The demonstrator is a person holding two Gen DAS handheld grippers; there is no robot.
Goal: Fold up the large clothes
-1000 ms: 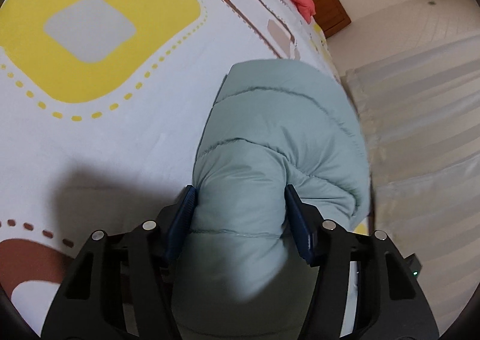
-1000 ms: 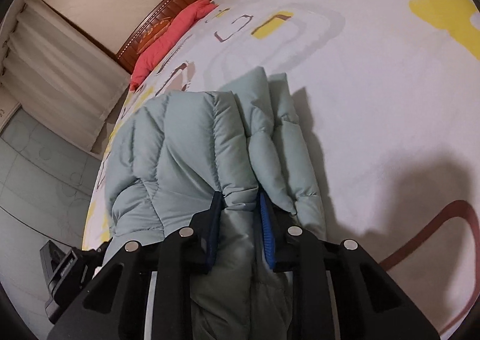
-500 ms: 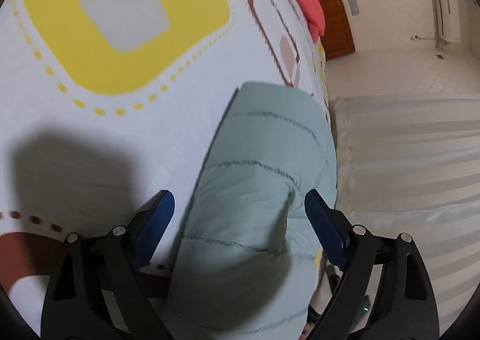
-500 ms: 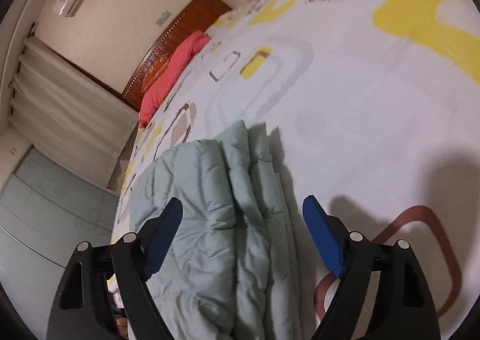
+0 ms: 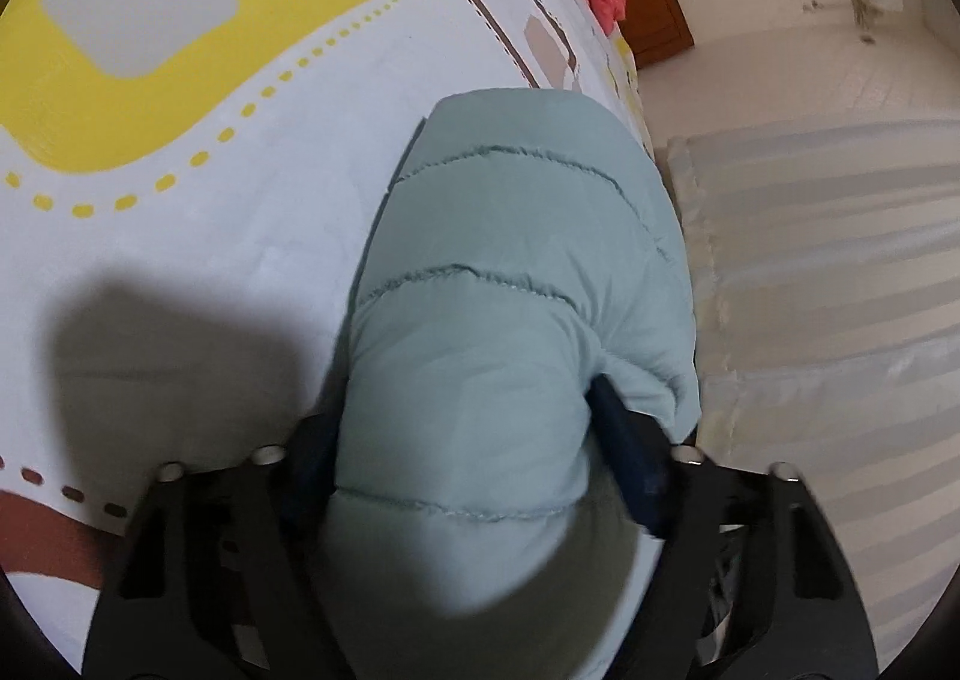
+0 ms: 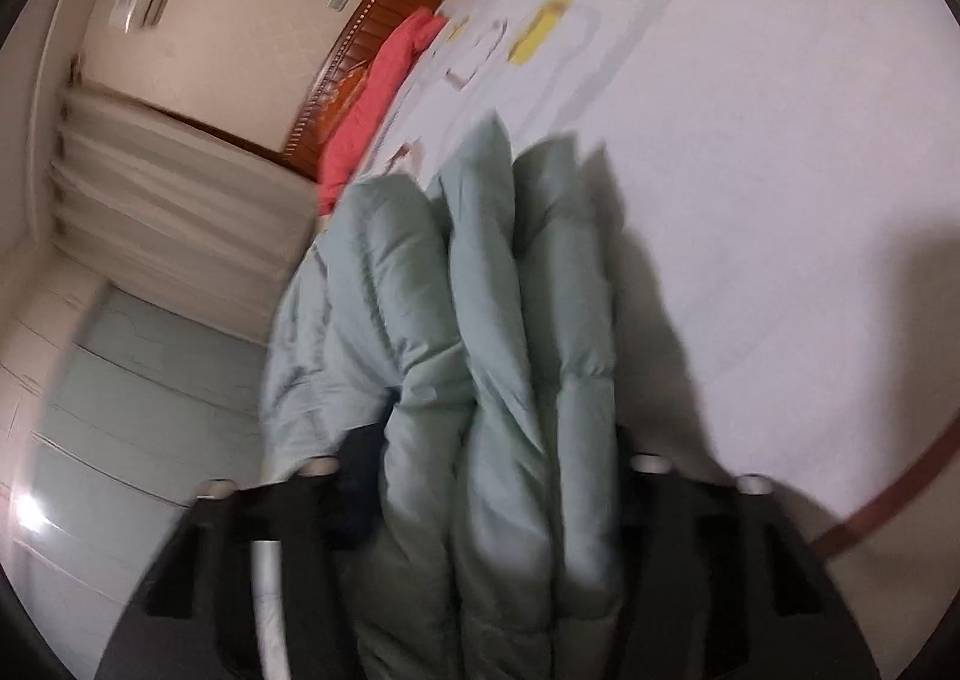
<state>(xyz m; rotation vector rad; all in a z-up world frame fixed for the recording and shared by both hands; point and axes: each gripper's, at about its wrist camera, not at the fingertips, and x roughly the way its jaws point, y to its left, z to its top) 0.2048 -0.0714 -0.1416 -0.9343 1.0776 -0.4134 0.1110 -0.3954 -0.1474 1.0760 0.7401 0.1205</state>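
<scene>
A pale green quilted puffer jacket [image 5: 516, 284] is lying folded into a thick bundle on a bed [image 5: 240, 236], close to the bed's edge, on a white bedspread with yellow and brown shapes.

In the left wrist view, the left tool [image 5: 474, 452] is squeezing a fat quilted fold; its blue fingers [image 5: 624, 452] are pressing into the padding on both sides, so it is holding the jacket. From this tool the bundle is running toward twelve o'clock, slightly toward one.

In the blurred right wrist view, the right tool [image 6: 492, 476] is straddling several stacked layers of the jacket [image 6: 480, 320]. The fingers are mostly hidden by fabric, but they appear to be gripping it. Here too the long axis is pointing to twelve o'clock.

A red pillow [image 6: 372, 116] is lying by a wooden headboard [image 6: 384, 20] at eleven o'clock.

Both tools are sitting at the same near end, side by side, equally close.
</scene>
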